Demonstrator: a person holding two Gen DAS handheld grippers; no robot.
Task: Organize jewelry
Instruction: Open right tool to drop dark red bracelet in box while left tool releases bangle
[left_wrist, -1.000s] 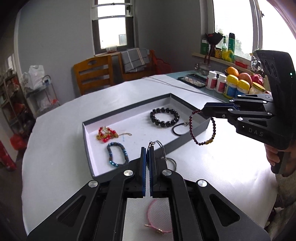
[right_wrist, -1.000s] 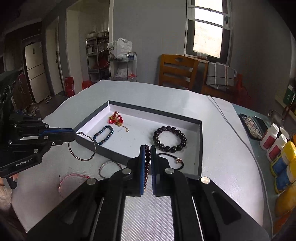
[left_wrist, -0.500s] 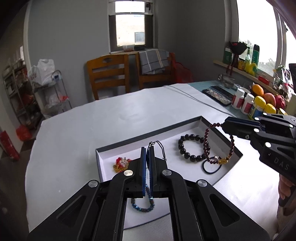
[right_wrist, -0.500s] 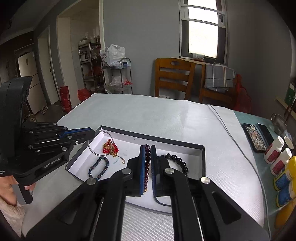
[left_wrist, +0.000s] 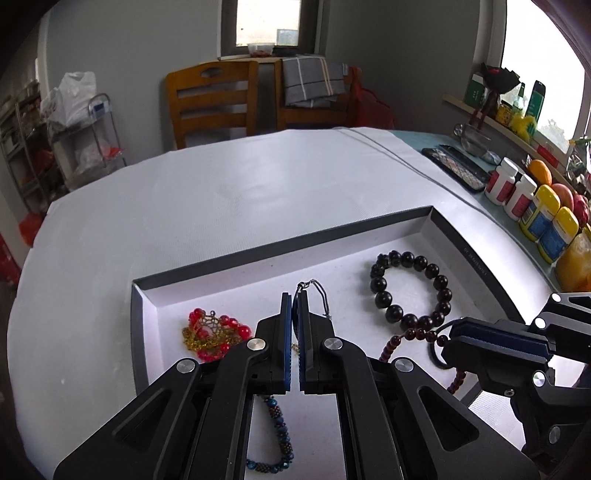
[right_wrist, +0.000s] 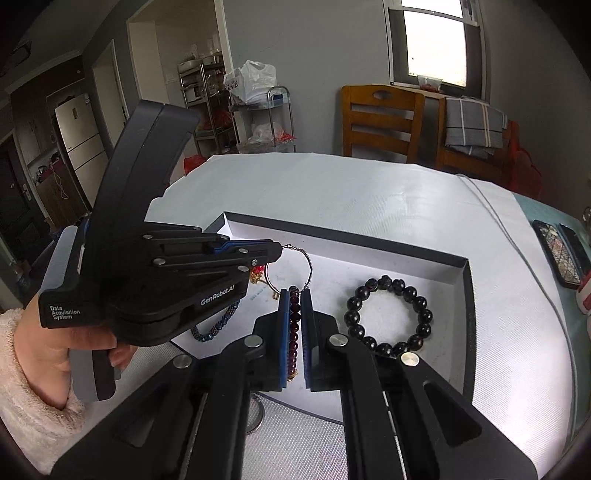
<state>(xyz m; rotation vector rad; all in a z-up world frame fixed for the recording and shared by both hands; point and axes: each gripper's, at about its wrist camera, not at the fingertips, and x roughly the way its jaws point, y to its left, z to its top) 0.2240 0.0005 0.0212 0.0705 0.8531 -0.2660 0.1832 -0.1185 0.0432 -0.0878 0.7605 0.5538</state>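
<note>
A grey tray (left_wrist: 295, 236) with a white floor lies on the table. My left gripper (left_wrist: 294, 299) is shut on a thin silver hoop (left_wrist: 320, 295), held over the tray; the hoop (right_wrist: 295, 266) hangs from it in the right wrist view. My right gripper (right_wrist: 294, 295) is shut on a dark red bead bracelet (right_wrist: 293, 325), also over the tray; its beads (left_wrist: 410, 336) trail from the gripper in the left wrist view. In the tray lie a black bead bracelet (left_wrist: 410, 288), a red and gold piece (left_wrist: 210, 332), a blue bead bracelet (left_wrist: 280, 435) and a black cord bracelet (left_wrist: 436, 354).
A silver ring (right_wrist: 256, 413) lies on the table just in front of the tray. Bottles (left_wrist: 532, 206) and fruit stand at the table's right edge, with a phone (left_wrist: 458, 166) behind them. Wooden chairs (left_wrist: 214, 99) stand at the far side.
Both grippers have moved forward and lower over the tray with their pieces still held. The tray now looks larger and closer in both views.
</note>
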